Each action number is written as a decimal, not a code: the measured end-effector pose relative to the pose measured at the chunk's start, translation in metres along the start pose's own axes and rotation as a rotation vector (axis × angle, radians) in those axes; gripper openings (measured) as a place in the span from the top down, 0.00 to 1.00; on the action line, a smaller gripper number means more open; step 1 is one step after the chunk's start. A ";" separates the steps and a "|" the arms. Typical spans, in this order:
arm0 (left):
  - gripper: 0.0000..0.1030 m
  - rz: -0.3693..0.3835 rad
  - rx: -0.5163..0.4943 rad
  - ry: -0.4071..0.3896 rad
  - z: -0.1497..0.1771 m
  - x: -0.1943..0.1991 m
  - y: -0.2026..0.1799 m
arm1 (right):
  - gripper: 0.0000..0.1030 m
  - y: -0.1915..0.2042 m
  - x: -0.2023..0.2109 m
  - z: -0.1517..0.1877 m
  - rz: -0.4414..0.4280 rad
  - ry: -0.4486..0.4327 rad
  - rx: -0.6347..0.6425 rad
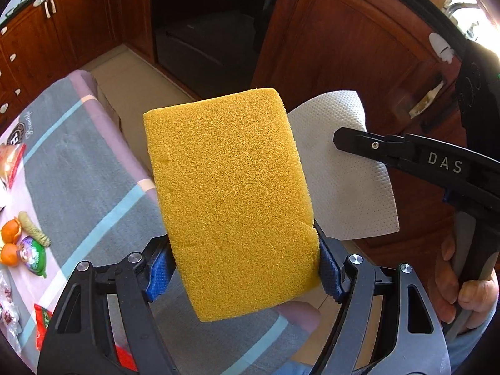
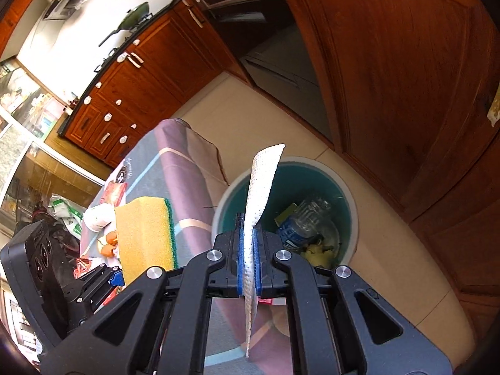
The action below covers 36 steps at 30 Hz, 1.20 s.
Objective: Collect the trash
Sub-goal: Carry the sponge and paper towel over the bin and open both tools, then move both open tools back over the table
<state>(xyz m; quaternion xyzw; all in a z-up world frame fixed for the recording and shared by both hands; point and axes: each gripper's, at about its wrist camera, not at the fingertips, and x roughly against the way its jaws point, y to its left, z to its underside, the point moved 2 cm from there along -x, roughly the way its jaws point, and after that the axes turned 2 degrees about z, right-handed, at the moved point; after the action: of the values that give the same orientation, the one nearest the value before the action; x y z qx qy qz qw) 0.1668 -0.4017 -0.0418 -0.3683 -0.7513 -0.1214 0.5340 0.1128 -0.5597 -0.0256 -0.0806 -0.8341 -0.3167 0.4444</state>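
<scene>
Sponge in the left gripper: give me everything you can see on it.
The sponge is a thick rectangular block of yellow porous foam with a thin green scouring layer on one face. The left gripper clamps its lower end between blue pads, denting the foam. It stands out along the fingers, above the table edge.

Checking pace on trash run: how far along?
Done: bin already holds a bottle and scraps. In hand: right gripper pinches a paper towel in front of the bin; left gripper holds a sponge. Left: peels and wrappers on the table.
</scene>
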 end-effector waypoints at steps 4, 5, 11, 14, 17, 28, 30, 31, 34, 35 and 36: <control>0.26 0.005 -0.001 0.024 -0.009 -0.016 0.000 | 0.95 -0.014 -0.011 -0.002 0.013 0.021 -0.016; 0.26 0.009 -0.001 0.030 -0.011 -0.020 0.000 | 0.95 -0.017 -0.014 -0.003 0.015 0.027 -0.022; 0.25 0.000 0.005 0.055 -0.025 -0.038 0.002 | 0.93 -0.025 -0.030 -0.010 0.015 0.051 -0.042; 0.22 -0.008 -0.002 0.064 -0.029 -0.048 -0.001 | 0.84 -0.028 -0.034 -0.012 0.030 0.047 -0.053; 0.16 -0.027 -0.006 0.066 -0.029 -0.053 0.002 | 0.49 -0.032 -0.035 -0.011 0.038 0.031 -0.070; 0.11 -0.031 0.048 0.072 -0.020 -0.050 0.016 | 0.24 -0.038 -0.039 -0.010 0.057 0.045 -0.131; 0.11 -0.033 0.057 0.069 -0.016 -0.046 0.015 | 0.23 -0.033 -0.039 -0.009 0.057 0.055 -0.133; 0.11 -0.036 0.062 0.070 -0.014 -0.043 0.015 | 0.22 -0.031 -0.040 -0.009 0.059 0.060 -0.131; 0.10 -0.045 0.071 0.063 -0.008 -0.038 0.015 | 0.22 -0.024 -0.038 -0.004 0.058 0.067 -0.122; 0.10 -0.048 0.075 0.060 -0.004 -0.034 0.016 | 0.22 -0.022 -0.037 -0.003 0.057 0.067 -0.120; 0.10 -0.051 0.080 0.057 0.000 -0.031 0.017 | 0.22 -0.019 -0.035 -0.001 0.056 0.068 -0.117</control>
<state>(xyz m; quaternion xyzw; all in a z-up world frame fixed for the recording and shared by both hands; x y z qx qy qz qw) 0.1834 -0.4030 -0.0725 -0.3238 -0.7493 -0.1154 0.5660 0.1268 -0.5701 -0.0617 -0.1191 -0.7961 -0.3549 0.4755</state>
